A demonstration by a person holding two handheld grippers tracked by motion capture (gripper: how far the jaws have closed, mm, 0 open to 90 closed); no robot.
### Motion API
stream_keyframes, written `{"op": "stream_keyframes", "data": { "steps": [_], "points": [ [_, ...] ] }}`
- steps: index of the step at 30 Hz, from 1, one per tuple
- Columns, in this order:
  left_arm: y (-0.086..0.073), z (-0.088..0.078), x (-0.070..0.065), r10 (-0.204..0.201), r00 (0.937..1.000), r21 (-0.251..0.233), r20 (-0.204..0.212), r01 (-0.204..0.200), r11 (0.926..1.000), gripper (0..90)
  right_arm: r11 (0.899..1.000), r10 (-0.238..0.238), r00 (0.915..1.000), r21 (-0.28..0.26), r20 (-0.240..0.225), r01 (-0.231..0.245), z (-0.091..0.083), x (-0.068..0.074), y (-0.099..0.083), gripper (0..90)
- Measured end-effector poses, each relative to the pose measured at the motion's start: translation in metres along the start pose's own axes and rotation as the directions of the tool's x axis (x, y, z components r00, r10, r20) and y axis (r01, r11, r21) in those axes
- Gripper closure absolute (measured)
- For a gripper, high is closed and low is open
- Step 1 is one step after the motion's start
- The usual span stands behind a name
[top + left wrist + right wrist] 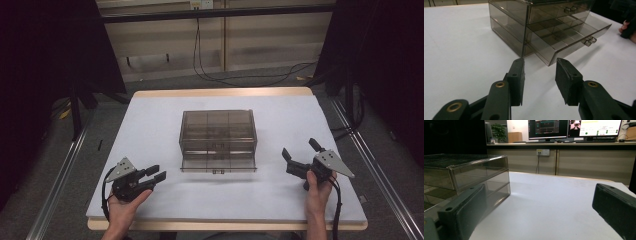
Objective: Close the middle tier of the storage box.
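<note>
White table (pixel 160 125) on a dim floor, cables trailing behind it; a smoked-plastic drawer box (pixel 218 132) sits mid-table, its bottom drawer (pixel 218 162) pulled out toward the person. High view: left gripper (pixel 152 174) rests near-left of the box, jaws a modest gap apart, empty; right gripper (pixel 299 156) is near-right of the box, jaws spread wide, empty. Left gripper view: jaws part-open, aimed at the open drawer's near corner, its small knob (pixel 590 41) further along the drawer front; the upper drawer (pixel 559 12) looks closed; drawer looks empty, can't be sure. Right gripper view: jaws wide, box side wall (pixel 481 180) just past the left jaw, monitors (pixel 574 128) on a desk behind. Judgement: both grippers parked, drawer step is in hand. Next move likely needs one gripper squared to the drawer front or knob, the other bracing the box so it doesn't slide.
</note>
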State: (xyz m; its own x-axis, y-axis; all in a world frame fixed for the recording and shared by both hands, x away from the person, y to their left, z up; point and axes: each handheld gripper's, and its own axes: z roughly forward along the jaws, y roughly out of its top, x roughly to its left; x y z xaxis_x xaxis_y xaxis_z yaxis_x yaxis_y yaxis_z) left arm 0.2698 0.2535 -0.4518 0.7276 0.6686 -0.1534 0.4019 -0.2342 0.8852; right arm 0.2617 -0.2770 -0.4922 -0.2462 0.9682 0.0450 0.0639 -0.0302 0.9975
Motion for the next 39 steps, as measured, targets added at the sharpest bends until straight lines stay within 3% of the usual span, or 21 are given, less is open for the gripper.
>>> {"op": "stream_keyframes", "data": {
  "steps": [3,5,8,9,13,16,18,23,24,27,28,35,36,37,39],
  "points": [
    [0.001,0.002,-0.004,0.023,0.9996,0.01,0.017,-0.024,0.9997,65.2,1.0,-0.002,1.0,0.001,-0.002,0.002,0.0,0.0,0.0,0.0],
    [0.002,0.003,-0.009,0.07,0.9971,0.024,0.031,-0.071,0.9972,68.7,1.0,-0.002,1.0,0.0,-0.001,0.002,0.0,0.0,0.0,0.0],
    [0.002,0.005,-0.011,0.078,0.9958,0.028,0.049,-0.079,0.9965,71.8,1.0,-0.003,1.0,0.001,-0.002,0.003,0.0,0.0,0.0,0.0],
    [0.003,0.005,-0.013,0.102,0.9935,0.04,0.052,-0.104,0.9938,74.0,1.0,-0.003,1.0,0.0,0.0,0.003,0.0,0.0,0.0,0.0],
    [0.002,0.009,-0.018,0.124,0.9897,0.066,0.073,-0.128,0.9895,75.7,1.0,-0.004,1.0,-0.001,0.0,0.004,0.0,0.0,0.0,0.0],
    [0.004,0.013,-0.025,0.147,0.9833,0.087,0.107,-0.157,0.9837,78.4,1.0,-0.004,1.0,-0.001,0.001,0.004,0.0,0.0,0.0,0.0],
    [0.004,0.014,-0.026,0.137,0.9825,0.08,0.126,-0.148,0.9858,80.2,1.0,-0.003,1.0,-0.001,0.001,0.003,0.0,0.0,0.0,0.0],
    [0.003,0.016,-0.031,0.158,0.975,0.079,0.157,-0.172,0.982,82.0,1.0,-0.005,1.0,-0.001,0.002,0.005,0.0,0.0,0.0,0.0],
    [0.003,0.016,-0.031,0.177,0.9713,0.083,0.159,-0.192,0.978,82.8,1.0,-0.004,1.0,0.0,0.005,0.004,0.0,0.0,0.0,0.0],
    [0.003,0.018,-0.033,0.175,0.9699,0.08,0.17,-0.19,0.9785,86.5,1.0,-0.004,1.0,-0.001,0.001,0.004,0.0,0.0,0.0,0.0],
    [0.003,0.018,-0.033,0.192,0.9659,0.085,0.173,-0.209,0.9741,87.8,1.0,-0.003,1.0,0.0,0.001,0.003,0.0,0.0,0.0,0.0],
    [0.004,0.022,-0.039,0.181,0.9596,0.076,0.215,-0.201,0.9766,90.0,1.0,-0.006,1.0,-0.001,0.004,0.006,0.0,0.0,0.0,0.0],
    [0.004,0.022,-0.04,0.193,0.9559,0.083,0.221,-0.216,0.9729,90.0,1.0,-0.005,1.0,-0.001,0.004,0.005,0.0,0.0,0.0,0.0],
    [0.004,0.024,-0.042,0.165,0.9558,0.085,0.243,-0.191,0.9779,90.0,1.0,-0.005,1.0,-0.001,0.004,0.005,0.0,0.0,0.0,0.0],
    [0.004,0.024,-0.043,0.151,0.9557,0.082,0.253,-0.177,0.9809,90.0,1.0,-0.004,1.0,-0.001,0.004,0.004,0.0,0.0,0.0,0.0]
  ]
}}
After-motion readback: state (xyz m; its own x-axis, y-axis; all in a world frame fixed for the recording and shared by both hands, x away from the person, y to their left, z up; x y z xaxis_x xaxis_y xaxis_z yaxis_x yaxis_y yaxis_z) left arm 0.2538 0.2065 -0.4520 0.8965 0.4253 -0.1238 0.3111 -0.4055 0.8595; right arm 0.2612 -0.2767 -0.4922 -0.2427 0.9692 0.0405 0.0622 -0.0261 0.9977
